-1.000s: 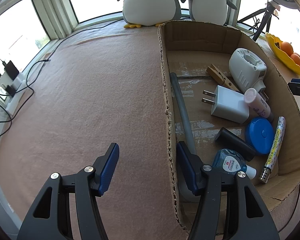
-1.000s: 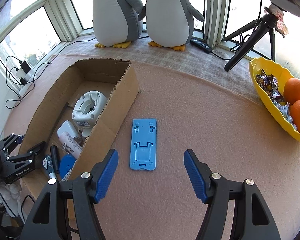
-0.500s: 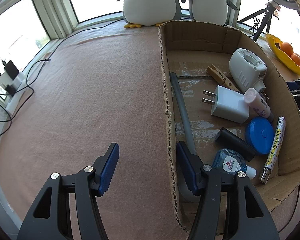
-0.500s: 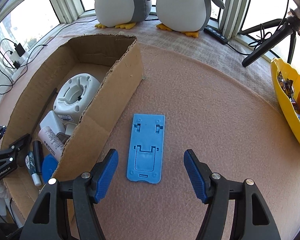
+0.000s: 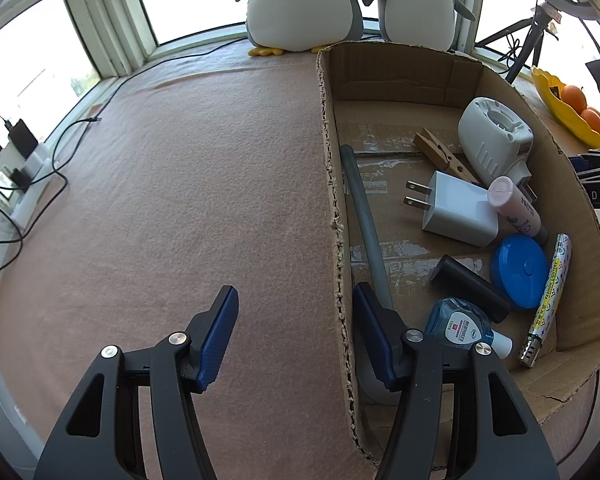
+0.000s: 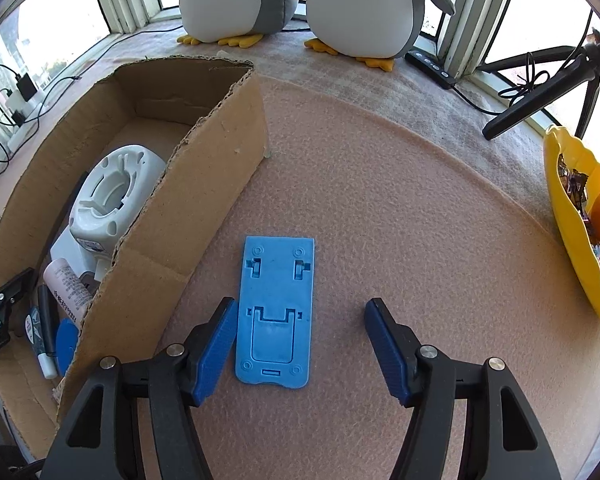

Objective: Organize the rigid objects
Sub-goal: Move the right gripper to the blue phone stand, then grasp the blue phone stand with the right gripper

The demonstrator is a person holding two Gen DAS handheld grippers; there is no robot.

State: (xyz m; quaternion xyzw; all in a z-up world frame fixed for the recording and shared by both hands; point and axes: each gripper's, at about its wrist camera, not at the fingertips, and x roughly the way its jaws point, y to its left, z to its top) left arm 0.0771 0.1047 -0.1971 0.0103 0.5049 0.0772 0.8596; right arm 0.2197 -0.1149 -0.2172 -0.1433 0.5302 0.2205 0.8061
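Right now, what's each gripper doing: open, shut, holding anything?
Left gripper: open, straddling the box wall, not gripping it.
Right gripper: open, jaws just been closing, blue stand between them, not yet pinched.

Daylight floods through white-framed bay windows (image 5: 112, 32) onto a wide surface covered in pinkish-brown felt (image 5: 188, 184). Two plush penguins (image 6: 300, 0) stand at the far edge against the glass, with a black tripod (image 6: 540, 96) and a yellow fruit dish (image 6: 568, 232) to the right. On the left sill, chargers sit in a white power strip (image 5: 24, 160), black cables trailing across the felt.
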